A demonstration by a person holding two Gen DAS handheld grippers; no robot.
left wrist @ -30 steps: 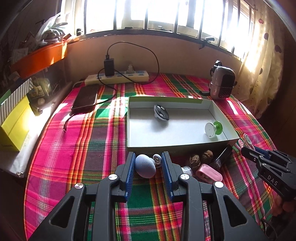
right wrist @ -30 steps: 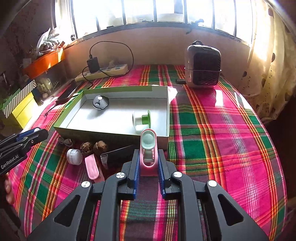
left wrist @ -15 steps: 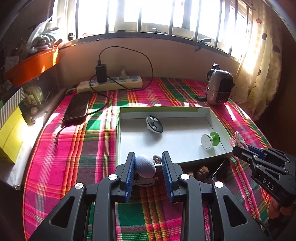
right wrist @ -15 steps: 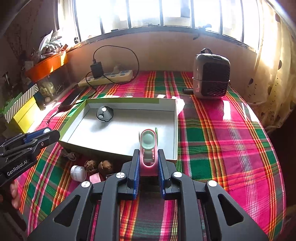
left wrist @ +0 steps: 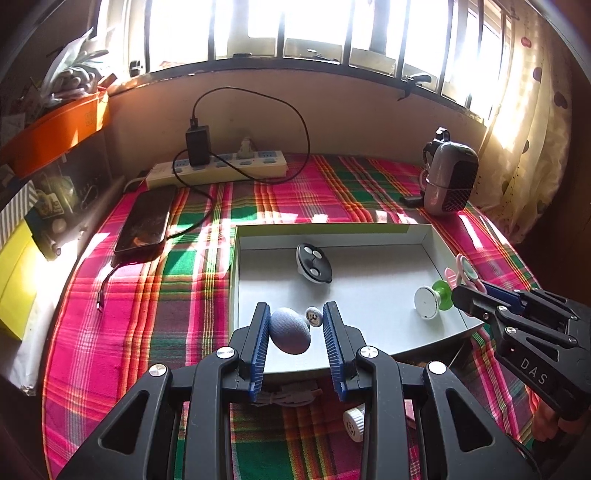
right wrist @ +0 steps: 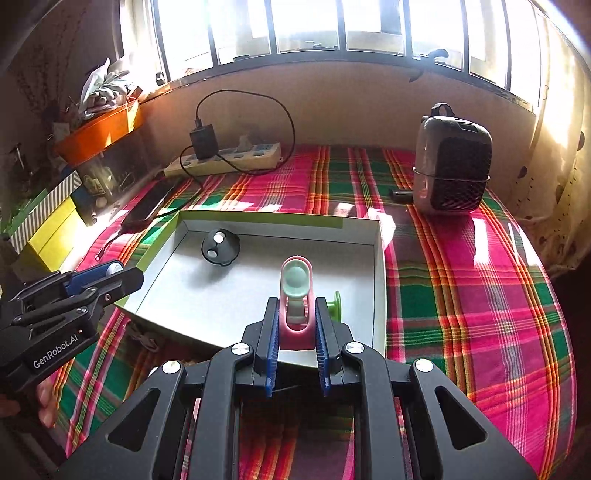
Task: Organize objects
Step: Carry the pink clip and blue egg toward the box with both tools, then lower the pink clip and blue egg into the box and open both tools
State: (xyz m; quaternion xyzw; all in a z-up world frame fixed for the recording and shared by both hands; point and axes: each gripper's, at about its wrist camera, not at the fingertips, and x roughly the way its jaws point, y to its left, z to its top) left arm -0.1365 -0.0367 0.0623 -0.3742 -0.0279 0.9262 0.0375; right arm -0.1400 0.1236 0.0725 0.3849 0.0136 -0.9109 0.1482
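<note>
Blue-padded and black, the left gripper (left wrist: 295,325) pinches a blue-grey fabric-covered egg shape (left wrist: 290,335) with a small silver-white round piece (left wrist: 313,316) beside it between the pads, held over the near left part of the open box (left wrist: 236,280). Near it, low on the plaid cloth (left wrist: 147,302), lies a white ribbed cap (left wrist: 354,423). At the box's right side, the right gripper (right wrist: 295,317) is clamped tight on a pink holder with a pale green round head (right wrist: 296,291), which juts out over the box floor. Inside the box sit a white and green spool (left wrist: 430,301) near the right wall and a black round piece with white dots (left wrist: 313,263) toward the far wall. Beyond the box lie a dark phone (left wrist: 146,223) at left, a power strip (left wrist: 218,170) with a black charger (left wrist: 197,144) plugged in, and a small heater (right wrist: 452,166) at right under the barred window (right wrist: 332,26).
</note>
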